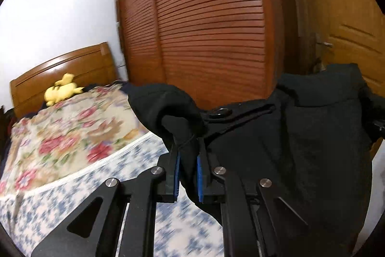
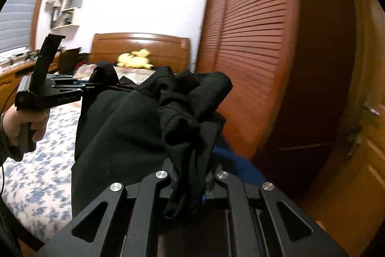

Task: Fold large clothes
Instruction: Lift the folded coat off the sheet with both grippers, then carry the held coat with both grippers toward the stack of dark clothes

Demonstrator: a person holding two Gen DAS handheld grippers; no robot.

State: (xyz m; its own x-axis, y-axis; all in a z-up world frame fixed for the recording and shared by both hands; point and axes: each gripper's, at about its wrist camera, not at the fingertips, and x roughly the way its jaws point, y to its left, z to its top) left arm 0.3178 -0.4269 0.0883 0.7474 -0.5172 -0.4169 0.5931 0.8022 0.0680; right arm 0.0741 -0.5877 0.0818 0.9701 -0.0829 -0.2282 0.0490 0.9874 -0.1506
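A large black garment (image 1: 276, 148) with a metal snap hangs in the air above the bed, stretched between both grippers. My left gripper (image 1: 189, 148) is shut on a bunched black edge of it, between the blue pads (image 1: 199, 175). My right gripper (image 2: 190, 175) is shut on another bunched fold of the same garment (image 2: 134, 127). In the right wrist view the left gripper (image 2: 86, 87) is at the left, held by a hand, clamping the far end of the cloth. The garment's lower part is hidden below both views.
The bed (image 1: 72, 187) has a blue-and-white sheet and a floral cover (image 1: 67, 136), with a yellow plush toy (image 1: 61, 89) by the wooden headboard (image 2: 142, 42). A louvred wooden wardrobe (image 1: 204, 23) stands to the right, beside a wooden door (image 1: 349, 28).
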